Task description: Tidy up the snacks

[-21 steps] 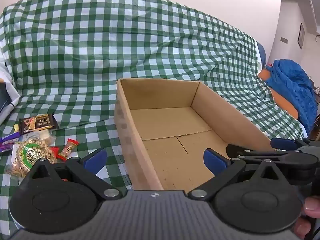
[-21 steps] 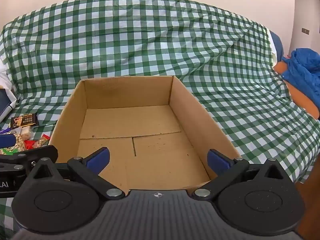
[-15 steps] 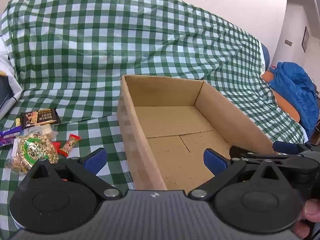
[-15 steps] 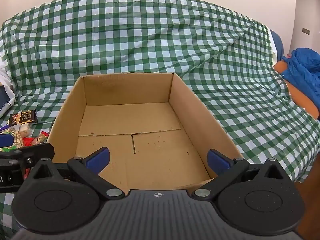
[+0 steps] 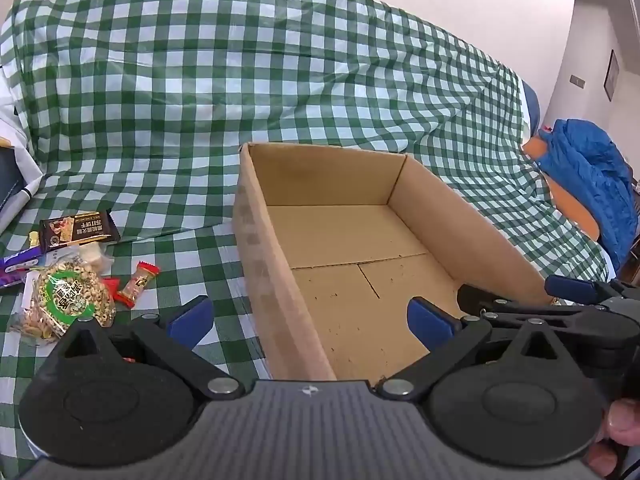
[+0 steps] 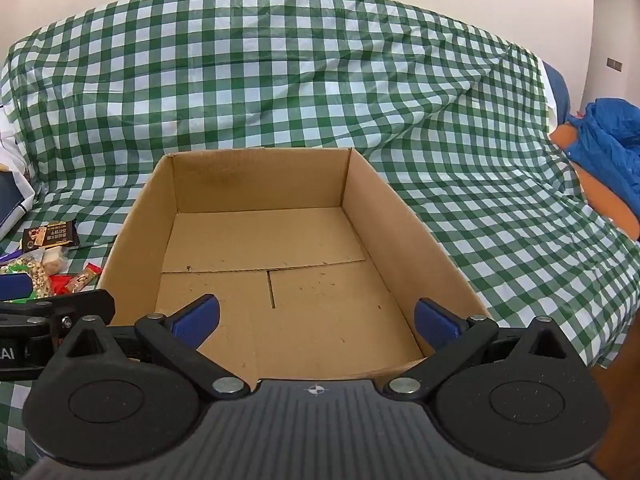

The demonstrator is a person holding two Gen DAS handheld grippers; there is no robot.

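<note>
Green-and-white checked cloth (image 5: 168,112) covers the whole surface and climbs a raised back at the far side, under a plain pale wall.

Far left on the cloth lies the snack pile: a dark bar wrapper (image 5: 78,231) with gold lettering sits furthest back, a clear bag of pale rings with a green label (image 5: 66,300) lies nearest, and a small red-ended candy (image 5: 141,282) rests just right of the bag. A purple packet (image 5: 18,266) pokes in at the left edge.

Right of the pile, apart from it, stands an open cardboard box (image 6: 132,224), its floor bare with flap seams showing. A blue jacket (image 5: 592,176) lies at the far right.

The left claw (image 5: 310,320) stands wide, holding nothing, straddling the box's near-left wall. The right claw (image 6: 316,320) is equally wide and unladen, over the box's near edge.

Compared with the earlier frames, both views show the box and snacks slightly lower and further off, with more of the cloth's back visible; the snacks themselves have not shifted.

Bare cloth runs between the pile and the box's left wall, and more lies right of the box before the cloth drops over its near-right edge.
</note>
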